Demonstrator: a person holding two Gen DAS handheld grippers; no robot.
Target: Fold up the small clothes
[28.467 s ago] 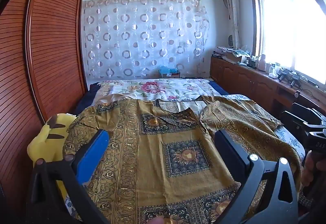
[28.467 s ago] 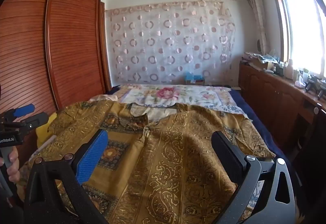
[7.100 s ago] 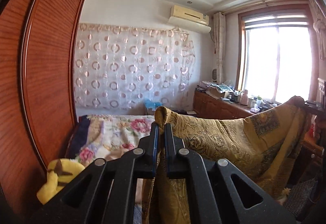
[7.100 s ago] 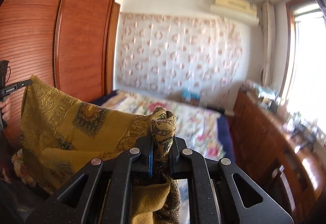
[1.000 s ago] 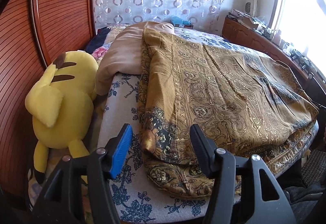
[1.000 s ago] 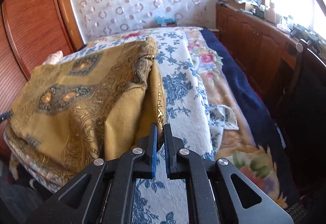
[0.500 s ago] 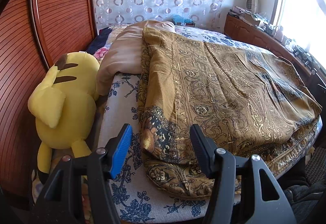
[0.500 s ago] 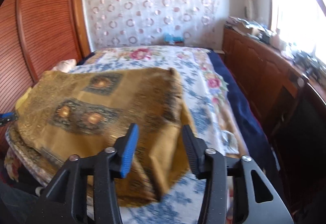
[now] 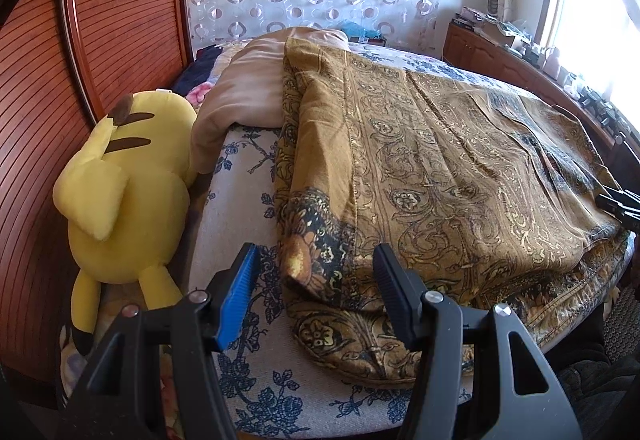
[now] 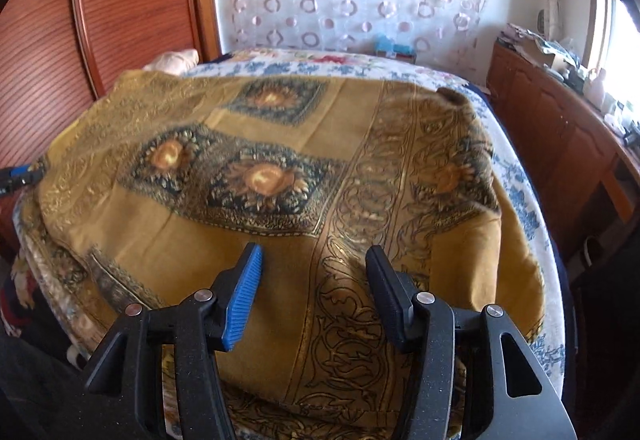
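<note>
A mustard-gold patterned garment (image 9: 440, 168) lies folded in layers across the bed, its left corner near the front edge. It also fills the right wrist view (image 10: 280, 180). My left gripper (image 9: 316, 288) is open and empty, just in front of the garment's near left corner. My right gripper (image 10: 312, 288) is open and empty, held over the garment's near right part. The right gripper's tip shows at the right edge of the left wrist view (image 9: 620, 204).
A yellow plush toy (image 9: 124, 176) sits at the bed's left side against the wooden wardrobe (image 9: 60, 60). A beige pillow (image 9: 248, 88) lies behind the garment. The bed has a blue floral cover (image 9: 256, 360). A wooden cabinet (image 10: 560, 144) runs along the right wall.
My right gripper has opened and let go of the garment's folded edge, which now lies flat on the bed. The left gripper stays open and has barely moved.
</note>
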